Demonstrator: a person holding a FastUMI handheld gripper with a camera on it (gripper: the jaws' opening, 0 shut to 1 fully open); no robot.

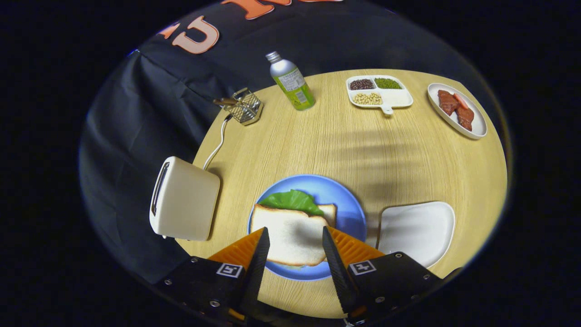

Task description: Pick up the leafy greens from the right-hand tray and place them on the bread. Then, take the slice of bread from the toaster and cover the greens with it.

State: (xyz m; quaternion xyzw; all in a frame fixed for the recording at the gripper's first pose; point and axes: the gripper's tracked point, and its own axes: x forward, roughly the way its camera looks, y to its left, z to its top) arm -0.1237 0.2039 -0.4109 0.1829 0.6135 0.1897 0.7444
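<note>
On the blue plate [347, 200] lies a toasted slice of bread [292, 234], flat over the leafy greens [292, 201]. The greens stick out at its far edge. A corner of the lower bread slice [330, 212] peeks out to the right of them. My gripper [295, 229] hovers over the near part of the plate and stands open. Its orange fingers [247, 250] flank the top slice without pressing on it. Left of the plate is the cream toaster [184, 200], whose slot faces away, so its inside is hidden. The white right-hand tray [420, 227] holds nothing.
A green bottle [292, 81] and a small wire basket [245, 106] stand at the table's far left, with the toaster's white cord [218, 143] running between. A divided dish of beans [379, 91] and a plate of meat slices [456, 111] sit far right.
</note>
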